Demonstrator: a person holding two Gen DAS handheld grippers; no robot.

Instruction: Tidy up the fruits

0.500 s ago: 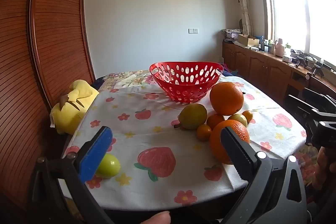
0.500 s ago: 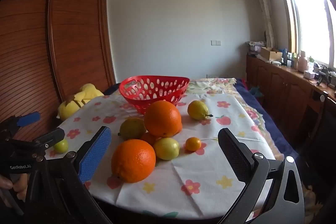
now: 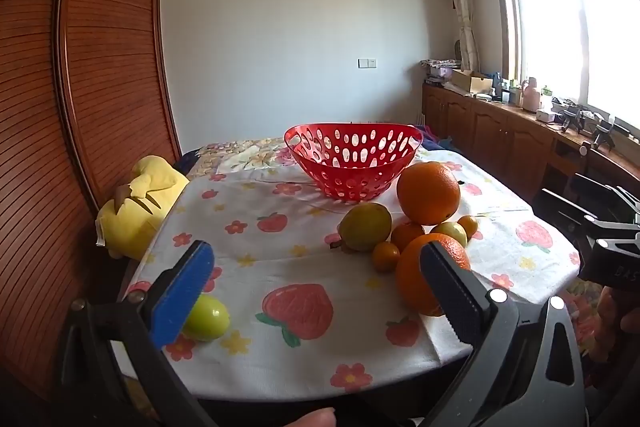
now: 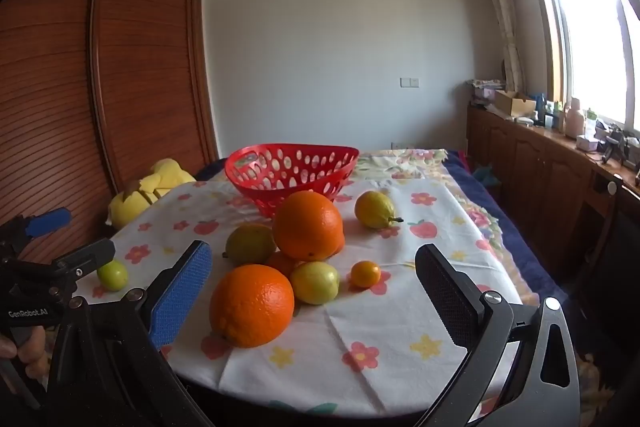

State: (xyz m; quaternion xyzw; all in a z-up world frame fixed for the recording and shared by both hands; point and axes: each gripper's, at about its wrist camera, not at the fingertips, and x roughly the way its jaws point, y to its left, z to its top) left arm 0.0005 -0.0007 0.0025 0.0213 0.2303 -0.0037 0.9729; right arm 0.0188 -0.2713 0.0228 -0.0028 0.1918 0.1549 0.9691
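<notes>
Your table (image 4: 400,355), draped in a strawberry-print cloth, carries a red basket (image 4: 292,169) at its far side, empty as far as the views show. Two big oranges sit in the fruit cluster before it: the far orange (image 4: 308,225) stacked on smaller fruit, the near orange (image 4: 251,305) just ahead of your right gripper (image 4: 314,291), whose jaws stand wide, holding nothing. Your left gripper (image 3: 316,287) also gapes empty, a small green fruit (image 3: 207,317) beside its blue pad.
</notes>
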